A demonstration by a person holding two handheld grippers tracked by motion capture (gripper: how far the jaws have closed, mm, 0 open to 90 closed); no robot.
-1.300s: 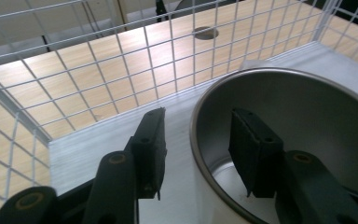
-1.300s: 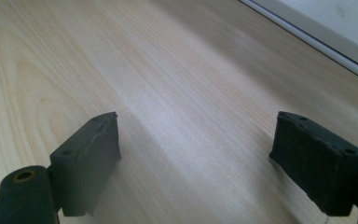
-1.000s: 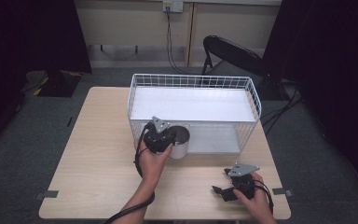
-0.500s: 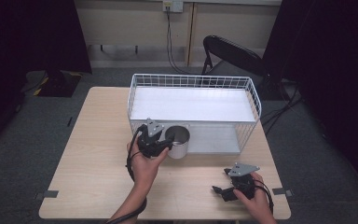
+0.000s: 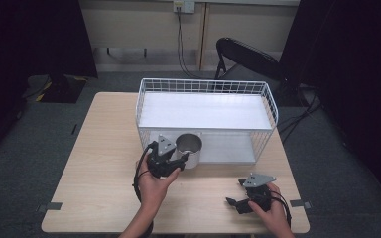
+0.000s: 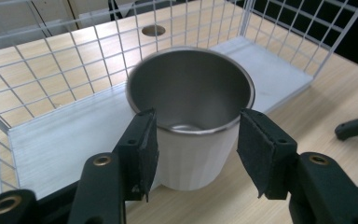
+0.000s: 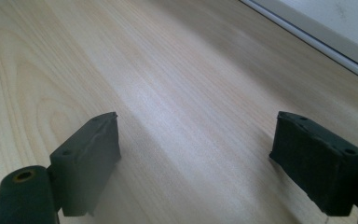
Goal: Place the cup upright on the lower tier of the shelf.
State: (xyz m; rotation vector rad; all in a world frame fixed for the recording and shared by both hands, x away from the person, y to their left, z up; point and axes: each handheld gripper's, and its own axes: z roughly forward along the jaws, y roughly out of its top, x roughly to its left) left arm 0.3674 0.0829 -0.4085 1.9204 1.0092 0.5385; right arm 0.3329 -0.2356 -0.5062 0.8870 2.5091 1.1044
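Cup [image 6: 189, 122], steel inside, white outside: standing upright on the desk [image 5: 99, 188] just in front of the wire basket [image 5: 206, 87]. Left tool [image 6: 193, 140]: jaws apart, straddling the cup's sides, not yet clamping. Right tool [image 7: 196, 154]: jaws wide apart, resting idle low over bare desk. Step in hand appears to be grasping the cup; next move calls for closing squarely below the rim.

We see a cup [image 6: 190, 116] with a brushed metal inside and matt white outside, a pale wood-grain table [image 7: 168, 93], and a white-coated wire basket [image 5: 270, 101].
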